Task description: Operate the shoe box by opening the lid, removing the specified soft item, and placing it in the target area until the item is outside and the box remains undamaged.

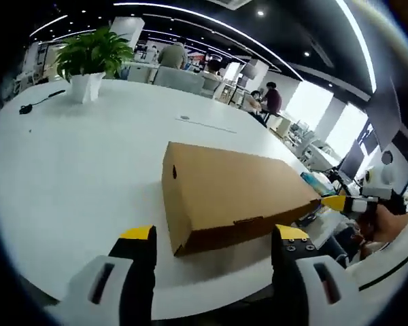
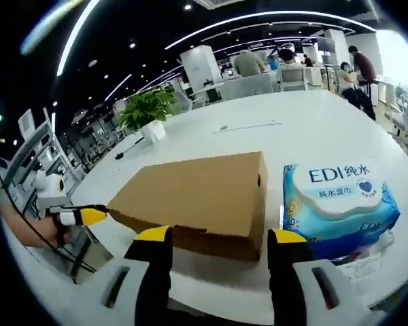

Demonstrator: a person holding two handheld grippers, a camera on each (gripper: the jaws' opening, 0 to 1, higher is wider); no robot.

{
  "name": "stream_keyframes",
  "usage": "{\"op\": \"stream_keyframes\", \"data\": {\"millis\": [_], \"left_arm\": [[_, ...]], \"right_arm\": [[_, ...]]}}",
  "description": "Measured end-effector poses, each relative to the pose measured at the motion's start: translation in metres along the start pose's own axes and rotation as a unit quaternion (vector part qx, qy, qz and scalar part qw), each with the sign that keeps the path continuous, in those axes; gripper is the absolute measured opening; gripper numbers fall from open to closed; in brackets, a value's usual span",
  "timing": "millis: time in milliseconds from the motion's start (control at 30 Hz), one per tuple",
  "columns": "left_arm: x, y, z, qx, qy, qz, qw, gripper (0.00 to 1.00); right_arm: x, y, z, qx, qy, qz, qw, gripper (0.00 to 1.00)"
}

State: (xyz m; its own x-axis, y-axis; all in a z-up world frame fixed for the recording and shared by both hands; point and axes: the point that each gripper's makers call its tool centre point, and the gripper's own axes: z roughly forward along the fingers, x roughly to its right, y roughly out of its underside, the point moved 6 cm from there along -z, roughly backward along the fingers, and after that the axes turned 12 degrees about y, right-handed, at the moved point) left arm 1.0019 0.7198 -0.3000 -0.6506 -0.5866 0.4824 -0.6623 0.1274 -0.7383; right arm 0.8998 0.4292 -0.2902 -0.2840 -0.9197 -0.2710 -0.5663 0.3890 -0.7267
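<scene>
A closed brown cardboard shoe box (image 1: 238, 193) lies flat on the white table (image 1: 88, 163), its lid down and a small tab slot on the near side. In the right gripper view the same box (image 2: 197, 193) has a blue-and-white pack of wet wipes (image 2: 336, 204) right beside it. My left gripper (image 1: 215, 234) is open just short of the box's near corner, nothing between its yellow-tipped jaws. My right gripper (image 2: 219, 236) is open at the opposite side of the box, also holding nothing. Each gripper appears at the edge of the other's view, held by a hand (image 2: 34, 231).
A potted green plant (image 1: 88, 64) stands at the far side of the table, with a black cable (image 1: 37, 102) near it. People sit at desks and chairs (image 2: 258, 85) beyond the table. The table edge runs just under both grippers.
</scene>
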Motion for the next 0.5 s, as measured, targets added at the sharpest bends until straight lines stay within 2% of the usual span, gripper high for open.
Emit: {"op": "stream_keyframes", "data": {"millis": [67, 133, 200, 300, 367, 433, 467, 500], "left_arm": [[0.002, 0.000, 0.001, 0.001, 0.003, -0.004, 1.0000, 0.70], [0.000, 0.000, 0.002, 0.004, 0.004, -0.021, 0.9998, 0.70], [0.002, 0.001, 0.002, 0.001, 0.000, -0.011, 0.9999, 0.69], [-0.003, 0.002, 0.003, 0.001, 0.000, -0.021, 0.9998, 0.69], [-0.004, 0.003, 0.005, 0.003, 0.000, -0.034, 0.9994, 0.69], [-0.004, 0.003, 0.005, 0.010, -0.003, -0.055, 0.9984, 0.69], [-0.002, 0.004, 0.005, 0.016, 0.003, -0.075, 0.9970, 0.69], [-0.002, 0.004, 0.004, 0.018, 0.004, -0.078, 0.9967, 0.69]], "right_arm": [[0.001, 0.004, 0.000, -0.009, 0.000, 0.012, 0.9999, 0.53], [0.002, 0.006, -0.001, 0.002, 0.001, 0.006, 1.0000, 0.52], [-0.002, 0.008, 0.000, 0.002, -0.003, 0.019, 0.9998, 0.53], [-0.004, 0.015, 0.004, -0.008, 0.002, 0.068, 0.9976, 0.59], [-0.003, 0.015, 0.007, -0.005, -0.001, 0.095, 0.9955, 0.59], [0.007, 0.016, 0.010, -0.010, 0.004, 0.126, 0.9920, 0.61], [0.007, 0.015, 0.012, -0.010, -0.011, 0.151, 0.9884, 0.62], [0.007, 0.016, 0.013, -0.011, -0.012, 0.163, 0.9865, 0.63]]}}
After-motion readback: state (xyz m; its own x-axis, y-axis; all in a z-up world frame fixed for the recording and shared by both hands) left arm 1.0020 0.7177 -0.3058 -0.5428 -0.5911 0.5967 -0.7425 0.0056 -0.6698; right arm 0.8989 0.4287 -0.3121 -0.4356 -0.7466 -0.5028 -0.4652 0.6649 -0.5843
